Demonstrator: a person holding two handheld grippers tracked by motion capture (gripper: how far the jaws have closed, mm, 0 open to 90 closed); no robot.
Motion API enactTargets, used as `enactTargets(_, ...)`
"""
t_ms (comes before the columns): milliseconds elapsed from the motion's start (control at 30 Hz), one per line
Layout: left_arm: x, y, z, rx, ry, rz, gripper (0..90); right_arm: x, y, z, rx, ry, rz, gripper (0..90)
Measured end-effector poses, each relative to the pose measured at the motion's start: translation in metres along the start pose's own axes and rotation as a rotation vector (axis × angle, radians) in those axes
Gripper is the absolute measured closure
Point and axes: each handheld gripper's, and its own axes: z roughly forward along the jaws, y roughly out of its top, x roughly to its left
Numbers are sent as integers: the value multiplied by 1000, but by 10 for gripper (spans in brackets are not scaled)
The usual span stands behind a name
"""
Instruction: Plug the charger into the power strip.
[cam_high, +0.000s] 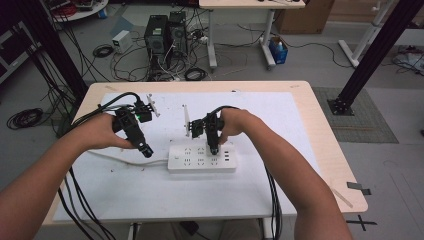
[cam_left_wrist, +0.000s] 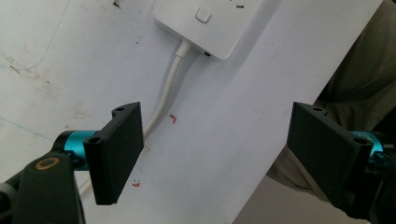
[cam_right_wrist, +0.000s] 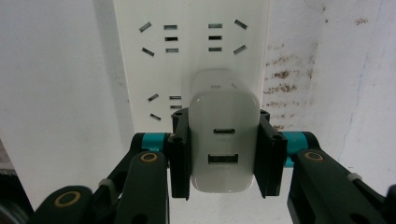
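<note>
Two black jaws of the right gripper (cam_right_wrist: 223, 154) are pressing against the left and right sides of a white charger (cam_right_wrist: 223, 149), which is sitting squarely between them in the lower middle of the right gripper view. Its face with two ports, one above the other, is turned toward the camera. Behind it, the white power strip (cam_right_wrist: 191, 60) is running up the middle of the frame, with rows of socket slots showing above the charger and to its left. The charger's far end is lying over the strip's surface; whether its prongs are seated in a socket cannot be told.

In the high view, the right gripper (cam_high: 213, 146) is pointing down onto the right half of the power strip (cam_high: 201, 159), which is lying at the centre of the frame on a white sheet (cam_high: 280, 185) covering the table (cam_high: 327, 150). The left gripper (cam_high: 145, 149) is hovering just left of the strip, above its white cord (cam_high: 125, 160).

In the left gripper view, the left gripper (cam_left_wrist: 215, 149) is standing wide apart with nothing between its jaws. The strip's end (cam_left_wrist: 210, 23) is lying at the top of that frame, and the cord (cam_left_wrist: 170, 88) is running down from it toward the left jaw.
</note>
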Motion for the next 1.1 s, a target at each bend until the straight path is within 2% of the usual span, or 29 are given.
enactTargets(267,2,-1,1,-3,-6,3,190,-1,0,2,-1,-3,-4,633)
enactTargets(400,1,1,2,4,-9,2,190,1,0,2,-3,-1,15,633)
enactTargets(500,2,1,3,4,-9,5,190,0,-2,3,-16,-11,-8,633)
enactTargets(633,3,-1,2,4,-7,3,190,1,-8,3,-53,1,23,633)
enactTargets(667,3,-1,3,5,-6,-2,190,1,-9,4,-62,1,16,633)
enactTargets(700,3,-1,3,6,-9,-3,190,1,-8,4,-56,1,22,632)
enactTargets(800,3,-2,3,4,-8,-6,190,0,-5,5,-46,-7,-3,632)
enactTargets(867,2,-2,3,1,-9,-6,190,2,-5,5,-42,-11,14,632)
enactTargets(1033,2,-3,1,0,-7,-4,190,4,-5,7,-34,-22,17,632)
enactTargets(1100,2,-4,2,0,-12,-8,190,3,-8,8,-52,-18,21,632)
